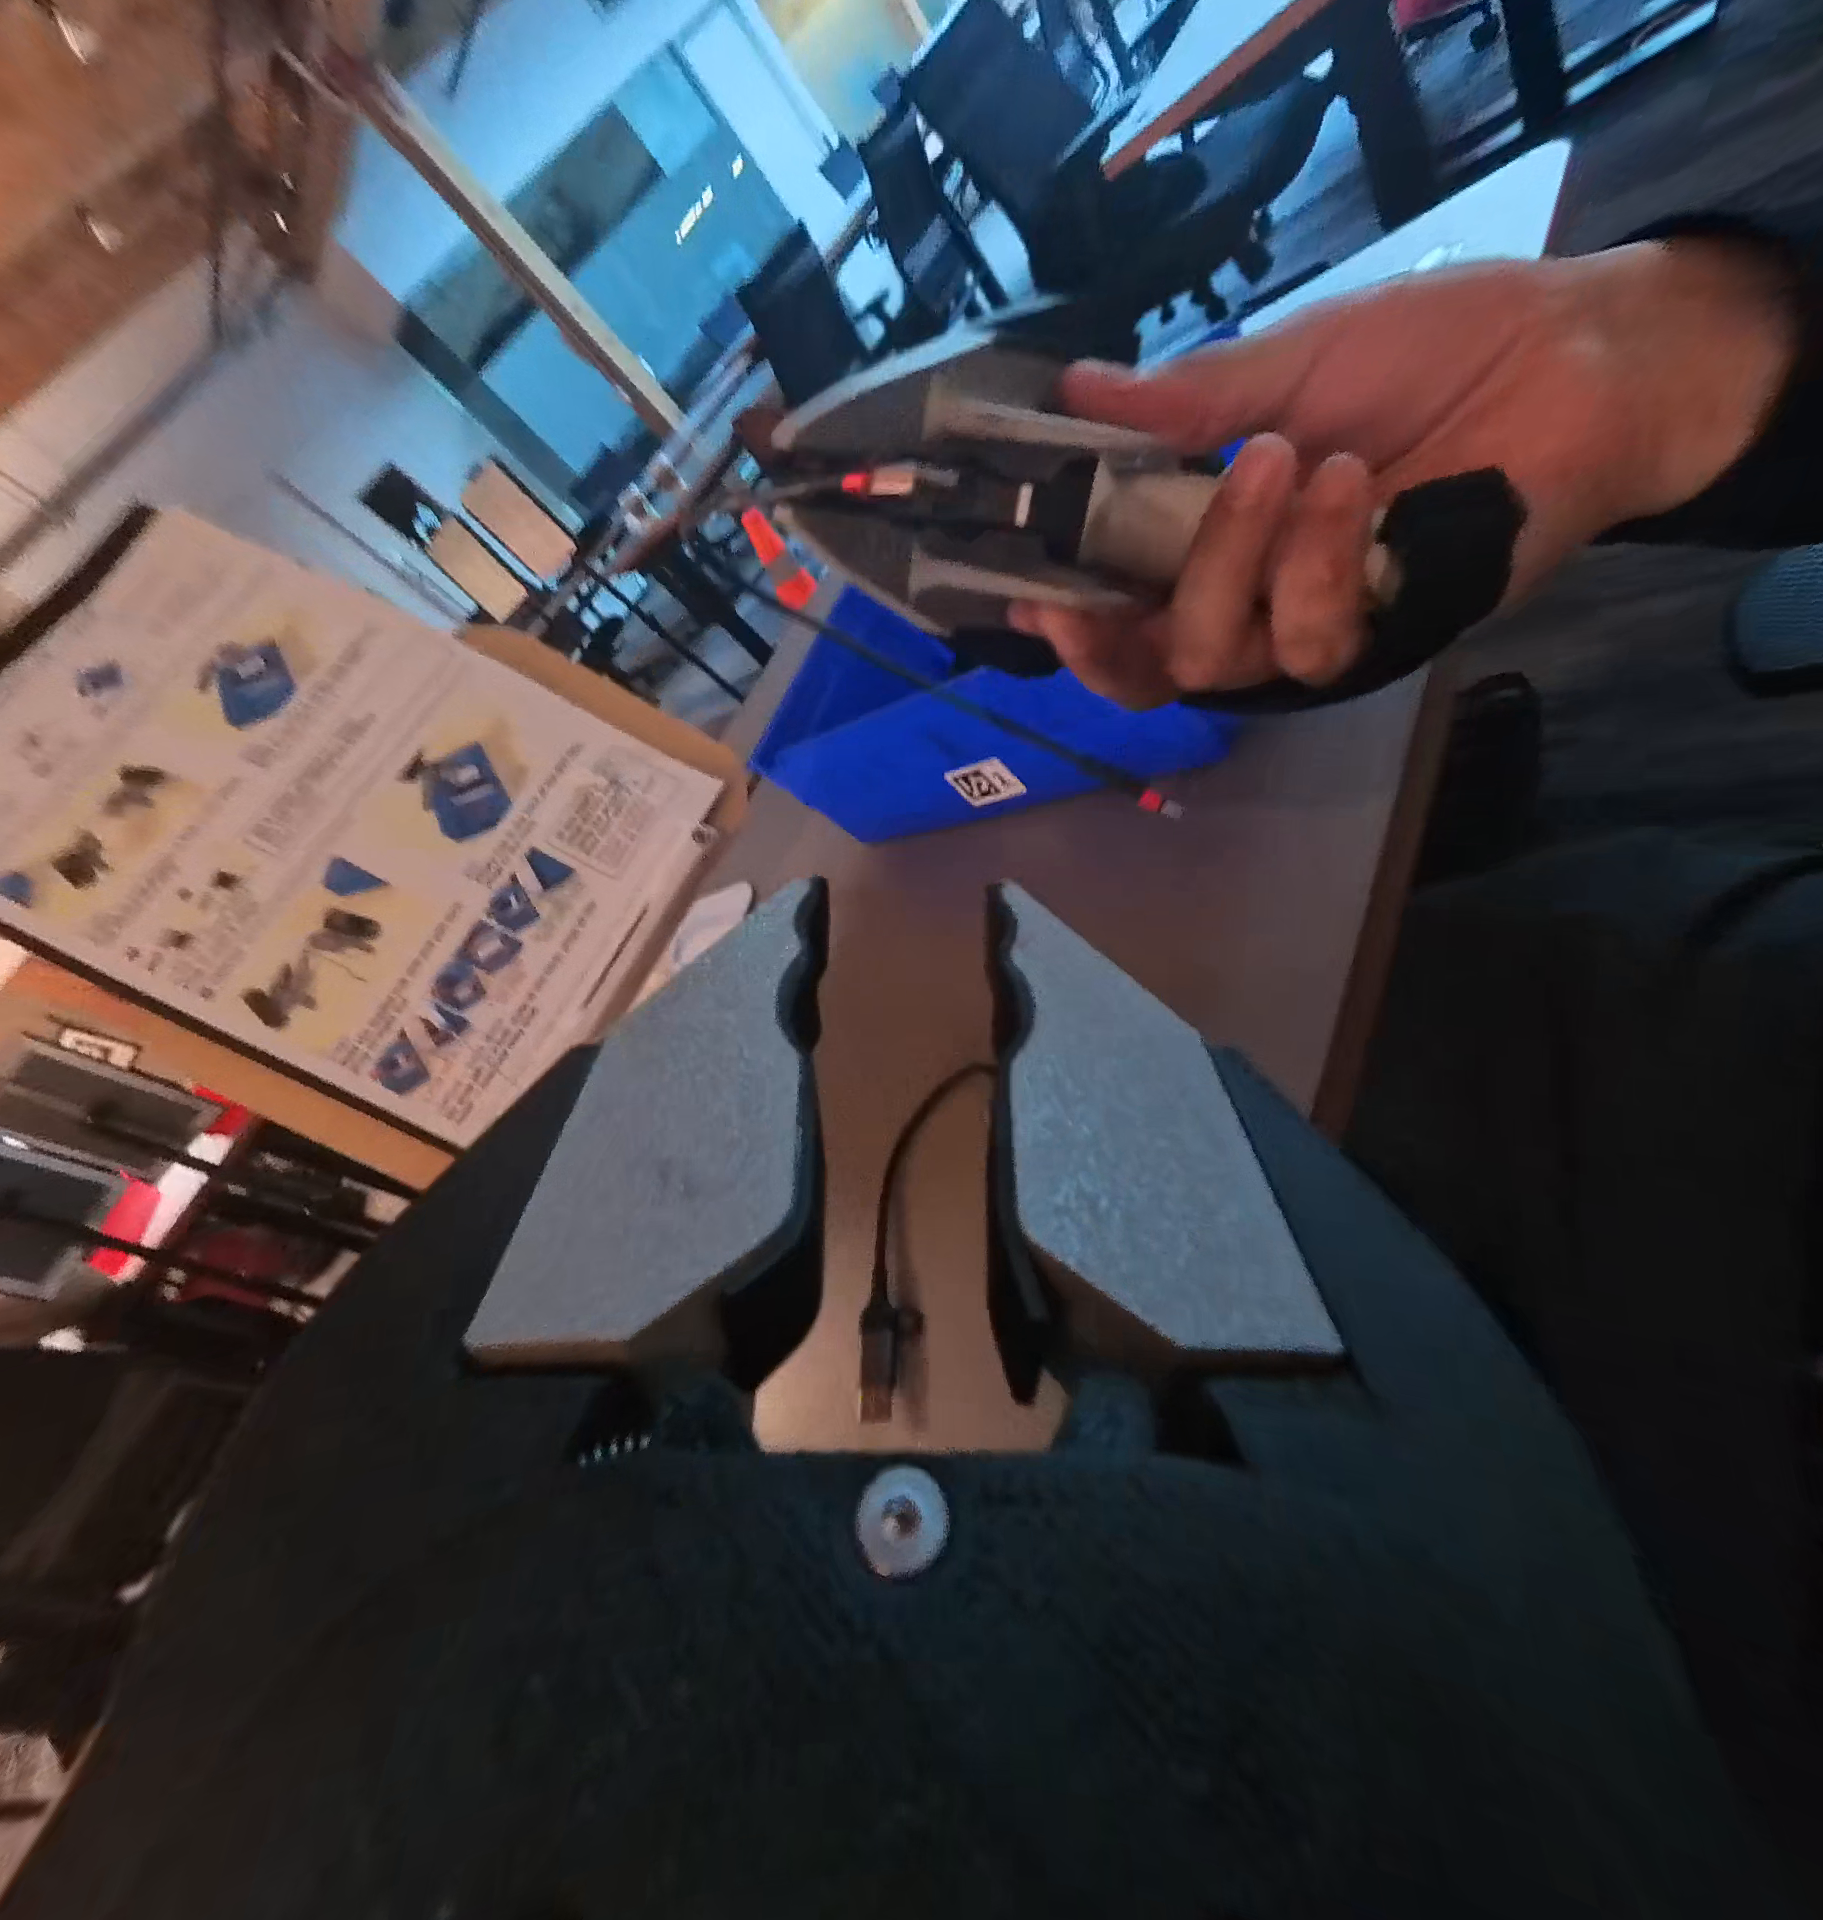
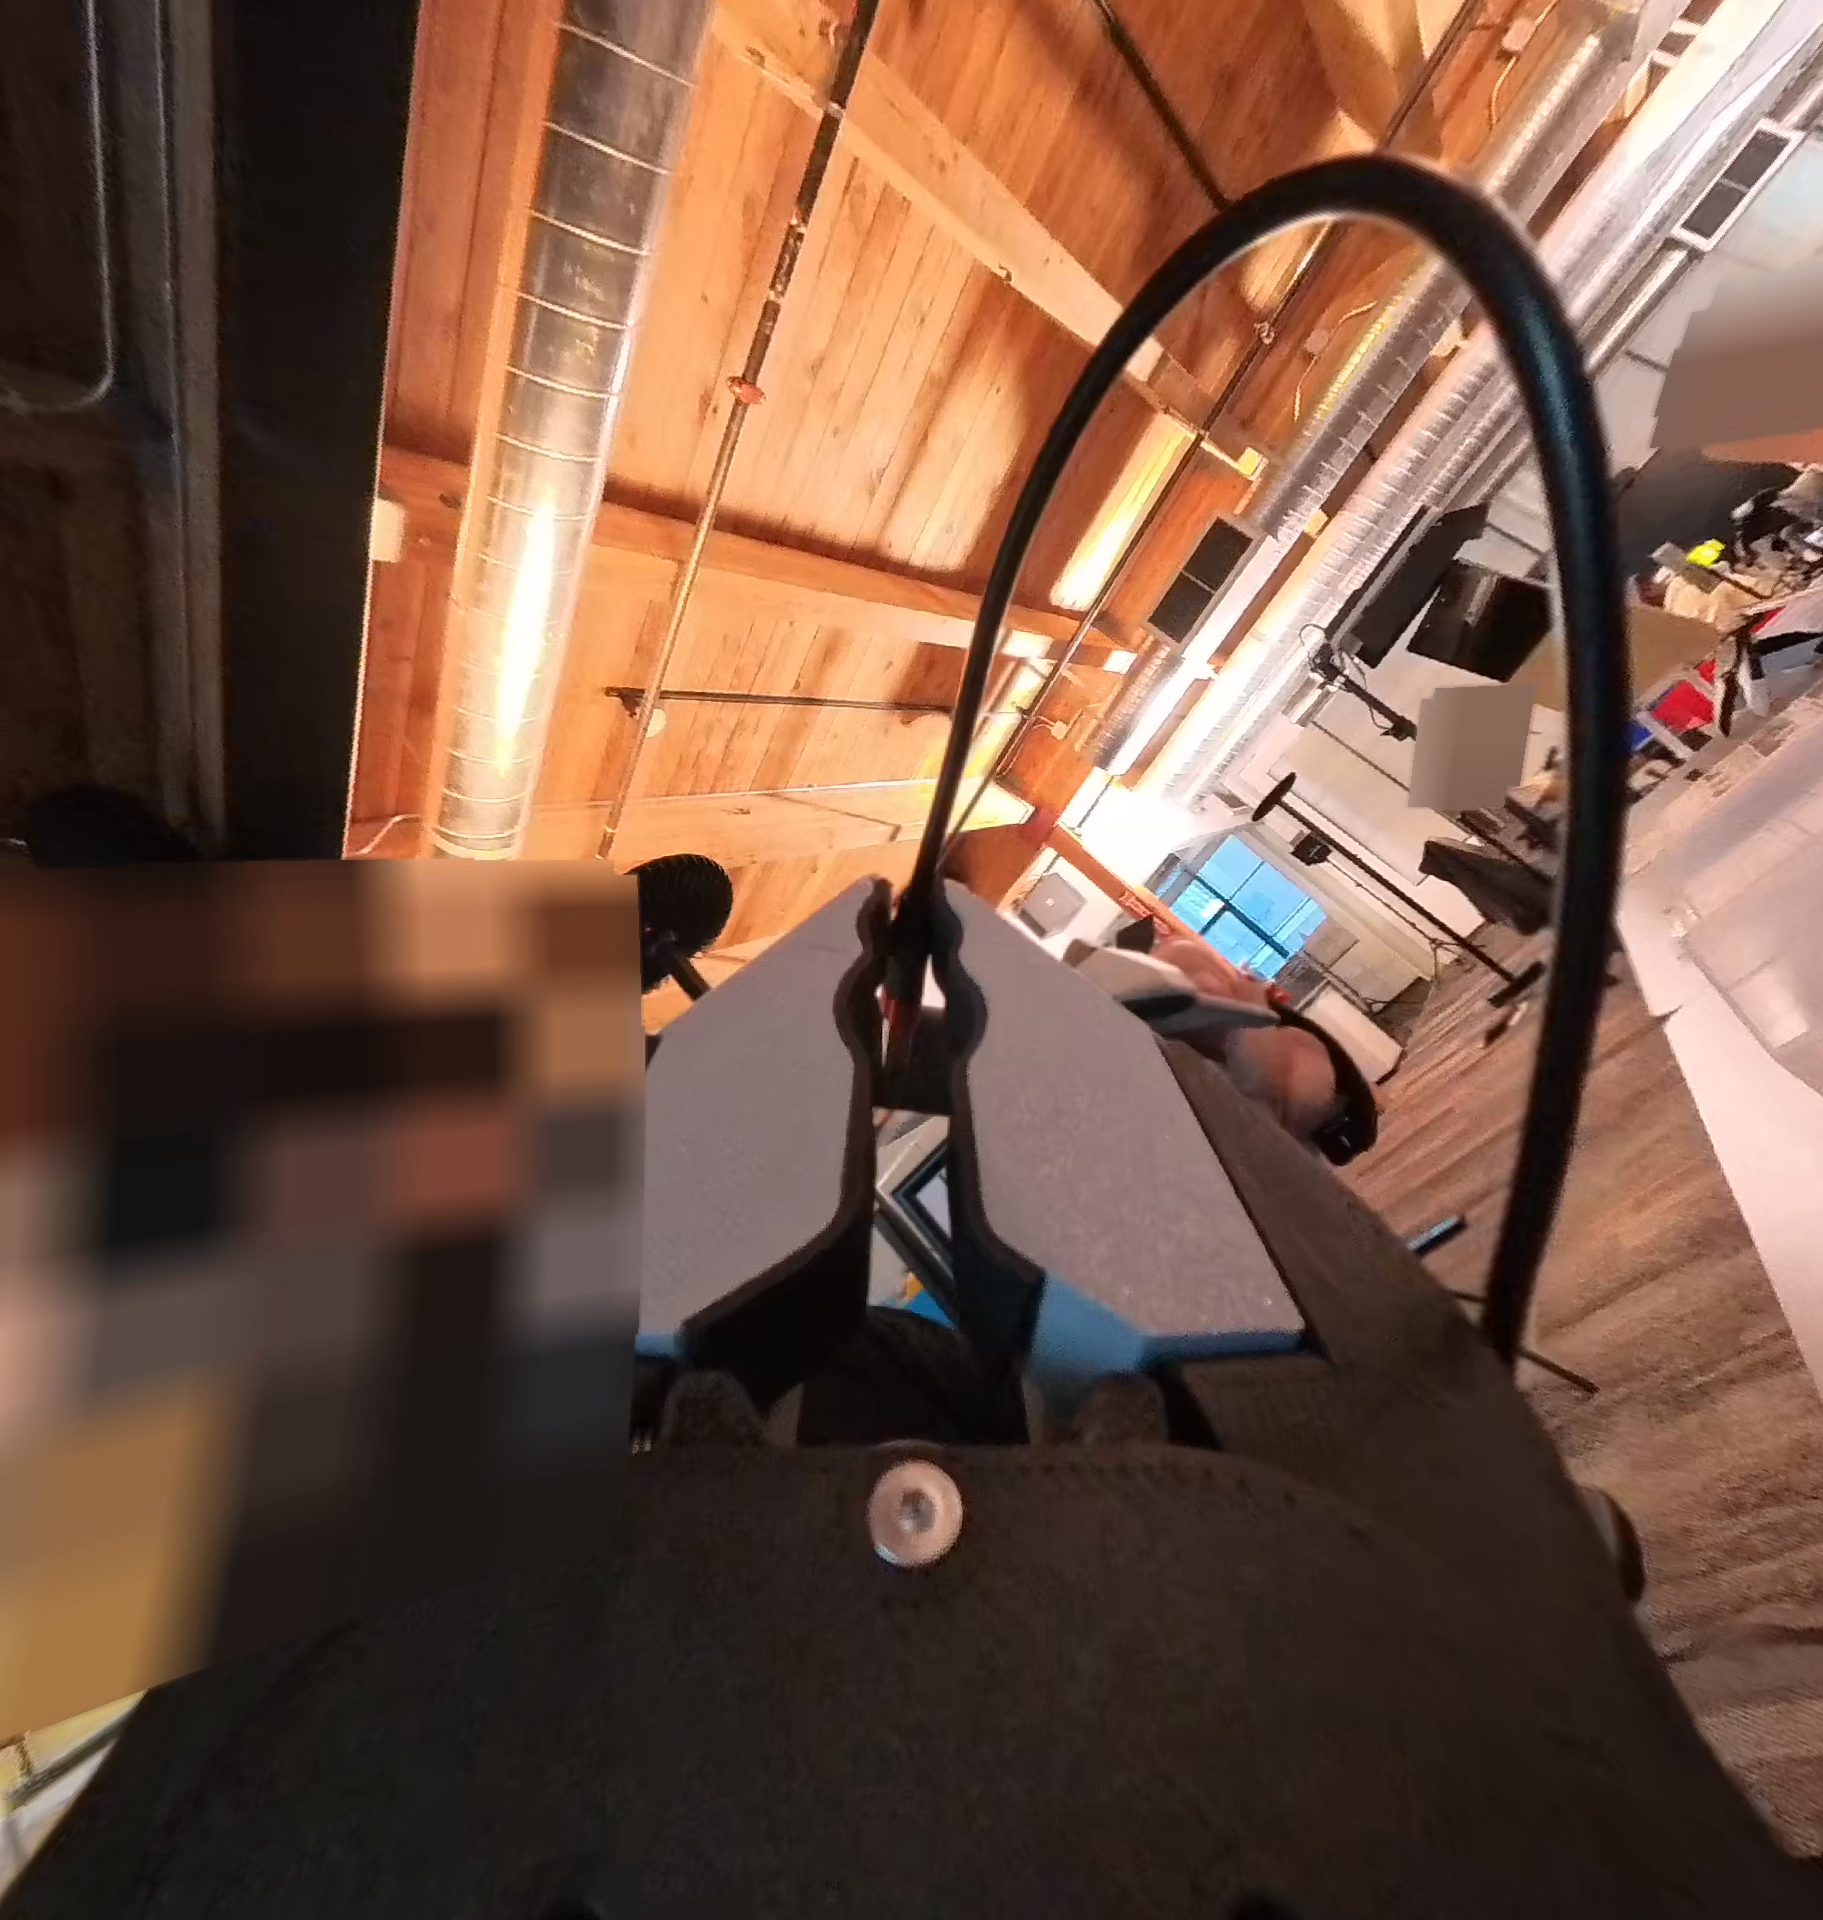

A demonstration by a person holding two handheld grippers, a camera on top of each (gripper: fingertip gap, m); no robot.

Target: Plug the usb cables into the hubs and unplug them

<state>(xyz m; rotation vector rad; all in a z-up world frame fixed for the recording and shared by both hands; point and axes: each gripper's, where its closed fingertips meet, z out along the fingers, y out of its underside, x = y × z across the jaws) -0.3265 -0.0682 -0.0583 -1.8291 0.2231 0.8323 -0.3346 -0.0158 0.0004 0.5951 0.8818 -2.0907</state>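
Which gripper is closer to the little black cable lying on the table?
Left. The left gripper hangs open right over the short black cable, which shows between its fingers. The right gripper is up off the table, shut on another cable.

Above me, a timber plank ceiling carries a silver duct. Beyond my table: black office chairs, glass partitions, a printed poster board.

The black cable runs behind the right tool's body.
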